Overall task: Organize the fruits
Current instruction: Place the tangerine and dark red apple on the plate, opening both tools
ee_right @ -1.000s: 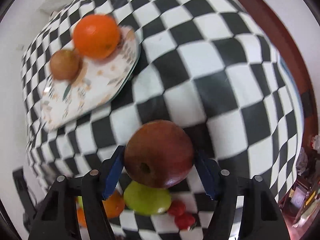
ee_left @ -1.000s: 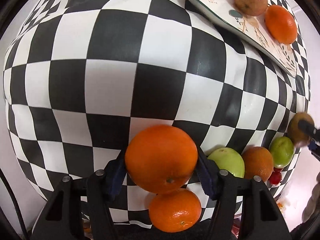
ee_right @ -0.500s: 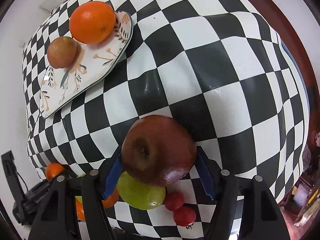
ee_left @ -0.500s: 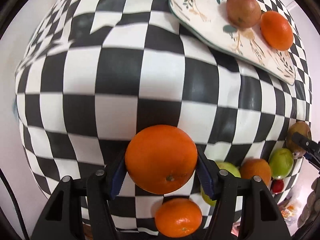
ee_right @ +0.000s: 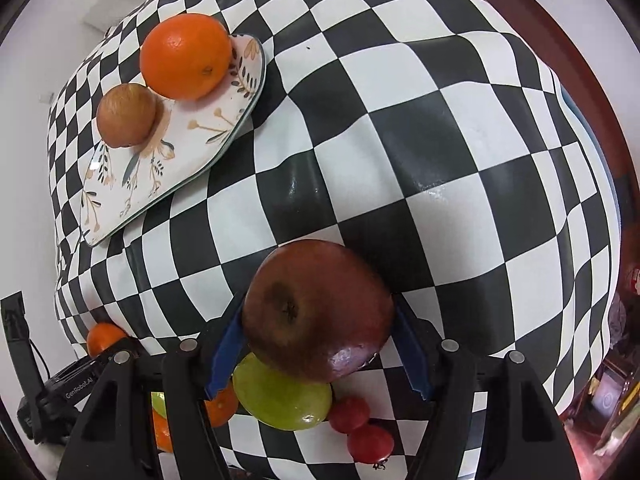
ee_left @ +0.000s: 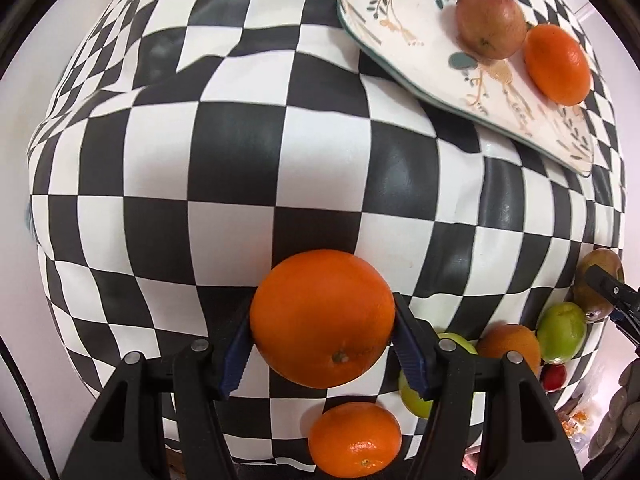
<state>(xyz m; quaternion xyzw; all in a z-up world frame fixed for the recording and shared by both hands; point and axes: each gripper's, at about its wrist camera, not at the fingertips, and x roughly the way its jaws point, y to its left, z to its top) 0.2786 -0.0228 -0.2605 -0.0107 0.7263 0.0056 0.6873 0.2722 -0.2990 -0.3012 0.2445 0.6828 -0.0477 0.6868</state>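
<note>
While the left hand-held gripper (ee_left: pixel 322 350) pinches an orange (ee_left: pixel 322 318), the right hand-held gripper (ee_right: pixel 318 346) pinches a dark red apple (ee_right: pixel 316 312) above the counter (ee_right: pixel 400 128).

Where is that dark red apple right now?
The dark red apple is clamped in the right gripper, held above the checkered tablecloth, just over a green fruit.

The plate (ee_left: pixel 408 64) lies on the worktop (ee_left: pixel 248 168), ahead and to the right of the left hand-held gripper (ee_left: pixel 322 346). An apple (ee_left: pixel 490 22) and an orange (ee_left: pixel 557 64) rest on it, touching. A mandarin (ee_left: pixel 355 438) lies beneath the hand-held gripper; two limes (ee_left: pixel 562 332) lie to its right.
</note>
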